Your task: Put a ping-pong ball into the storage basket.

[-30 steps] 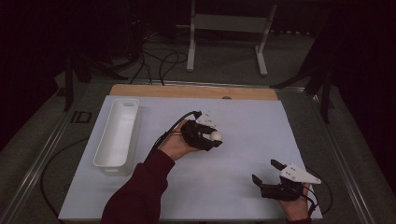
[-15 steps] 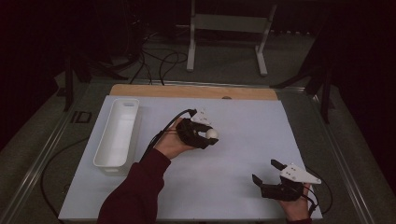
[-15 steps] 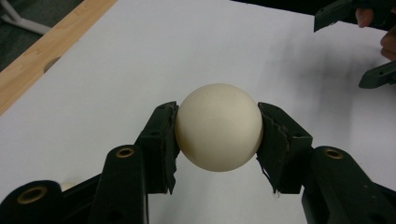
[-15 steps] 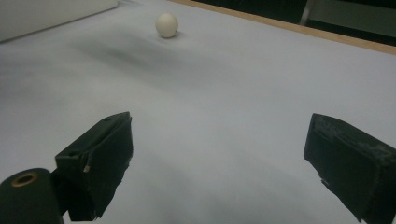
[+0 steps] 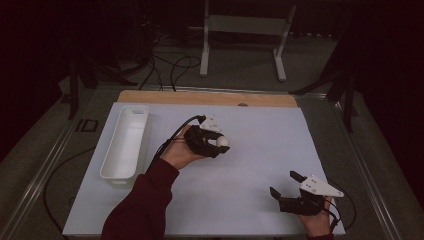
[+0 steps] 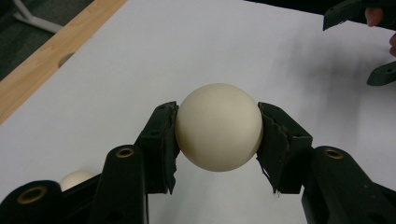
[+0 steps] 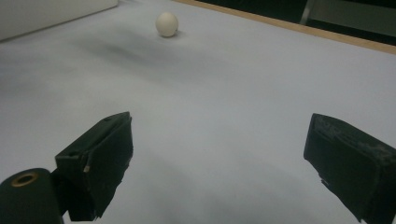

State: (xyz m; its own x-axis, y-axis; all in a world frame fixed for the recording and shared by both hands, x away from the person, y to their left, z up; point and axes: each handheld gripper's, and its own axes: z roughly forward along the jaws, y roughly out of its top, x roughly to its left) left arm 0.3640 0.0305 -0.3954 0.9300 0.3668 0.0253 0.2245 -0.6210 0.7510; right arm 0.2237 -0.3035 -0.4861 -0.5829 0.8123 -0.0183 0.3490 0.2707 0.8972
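Dim room, one bright work surface; close-up views soft at the edges.

High view: surroundings fall into near-black, floor and stand barely legible; the white mat (image 5: 260,150) takes the light evenly from above, no glare, faint soft shadows under the hands. Slight grain throughout. Left gripper view: the ball (image 6: 218,127) sits sharp and evenly lit, shaded on its underside, with a diffuse shadow on the mat to its right; near jaw bodies at the bottom go soft. Right gripper view: cooler, bluish cast; a smeared grey shadow crosses the mat below a distant ball (image 7: 166,24), which is slightly blurred; pads in the foreground out of focus.
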